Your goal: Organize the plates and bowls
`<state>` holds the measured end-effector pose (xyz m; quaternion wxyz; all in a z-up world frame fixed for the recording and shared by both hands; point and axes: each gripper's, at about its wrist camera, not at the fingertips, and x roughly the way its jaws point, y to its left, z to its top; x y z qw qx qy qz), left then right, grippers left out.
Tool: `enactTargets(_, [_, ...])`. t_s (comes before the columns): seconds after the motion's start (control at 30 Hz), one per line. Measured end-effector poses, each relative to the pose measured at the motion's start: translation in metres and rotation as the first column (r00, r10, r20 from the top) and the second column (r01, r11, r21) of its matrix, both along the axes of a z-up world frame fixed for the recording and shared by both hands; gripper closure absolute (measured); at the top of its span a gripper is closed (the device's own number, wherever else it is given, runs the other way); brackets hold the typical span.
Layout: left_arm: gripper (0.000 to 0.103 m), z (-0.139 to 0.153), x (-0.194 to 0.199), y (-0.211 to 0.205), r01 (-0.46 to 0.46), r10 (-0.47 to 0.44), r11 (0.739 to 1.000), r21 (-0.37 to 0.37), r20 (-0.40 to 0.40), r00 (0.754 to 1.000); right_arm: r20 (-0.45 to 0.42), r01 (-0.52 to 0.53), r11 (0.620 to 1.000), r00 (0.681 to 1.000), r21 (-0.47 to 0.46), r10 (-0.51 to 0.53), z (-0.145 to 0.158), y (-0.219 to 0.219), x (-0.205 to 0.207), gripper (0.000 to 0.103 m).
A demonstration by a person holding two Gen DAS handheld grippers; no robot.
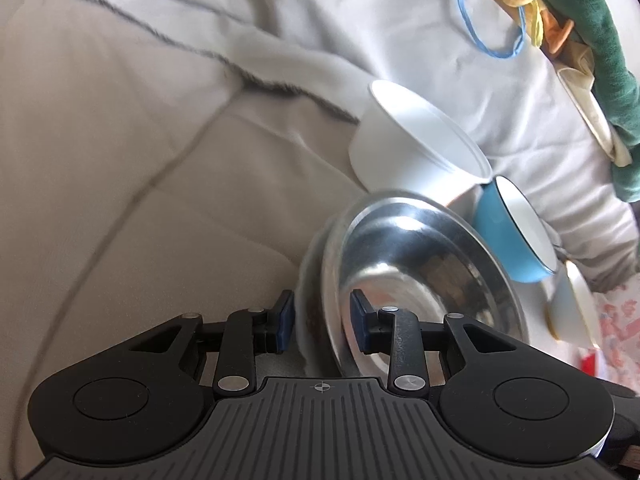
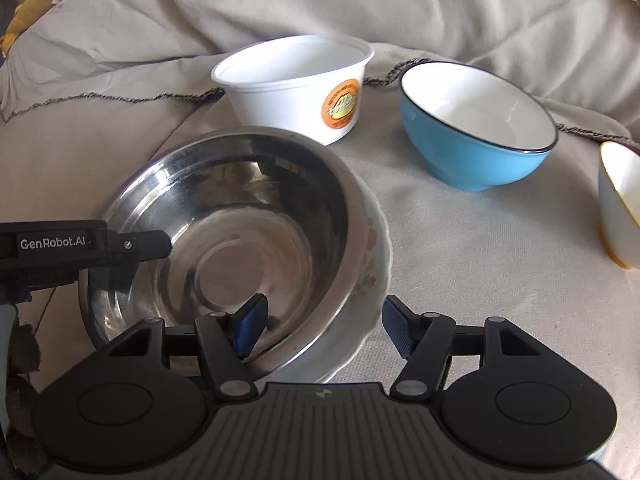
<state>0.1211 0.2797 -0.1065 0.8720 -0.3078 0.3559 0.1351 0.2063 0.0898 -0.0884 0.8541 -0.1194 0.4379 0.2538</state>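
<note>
Steel bowl (image 2: 224, 240): nested in floral plate (image 2: 372, 280) on beige sheet (image 2: 460, 280); rim pinched by left gripper (image 1: 322, 320), straddled unpressed by opening right gripper (image 2: 320, 330). White tub (image 2: 296, 84), blue bowl (image 2: 476, 128), gold-rimmed bowl (image 2: 620, 204) unstacked.

steel bowl (image 2: 224, 216): silver, mirror-shiny
plate (image 2: 374, 248): white, faint pinkish floral rim, possibly
tub (image 2: 296, 88): white, orange round label
ceramic bowl (image 2: 476, 152): blue outside, white inside, dark rim
small bowl (image 2: 620, 204): white, gold-edged
cloth (image 2: 460, 264): beige, dark stitched edging
</note>
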Motion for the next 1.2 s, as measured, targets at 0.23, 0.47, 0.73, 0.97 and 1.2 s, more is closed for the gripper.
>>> enactTargets(0.23, [0.068,0.027,-0.013,-0.014,-0.084,0.084,0.988,0.128,0.007,0.996,0.069,0.050,0.997,0.996,0.053,-0.054,0.016,-0.029,-0.001,0.024])
enactTargets(0.47, [0.068,0.065,-0.005,-0.067,-0.088,0.077,0.949,0.301,0.048,0.996,0.076,0.107,0.975,0.989,0.194,-0.124,0.029,-0.098,-0.007,0.021])
enactTargets(0.73, [0.068,0.078,0.035,-0.148,0.134,-0.141,0.940,0.313,0.000,0.990,0.070,0.228,0.957,0.967,0.180,-0.244,0.013,-0.187,-0.004,0.020])
enactTargets(0.97, [0.068,0.045,0.095,-0.208,0.403,-0.400,0.914,0.043,-0.059,0.915,0.088,0.381,0.923,0.919,0.053,-0.384,-0.008,-0.235,0.006,0.020])
enactTargets(1.2, [0.068,0.044,0.173,-0.243,0.444,-0.442,0.892,-0.087,0.040,0.896,0.136,0.388,0.896,0.896,0.218,-0.422,0.027,-0.287,0.042,0.019])
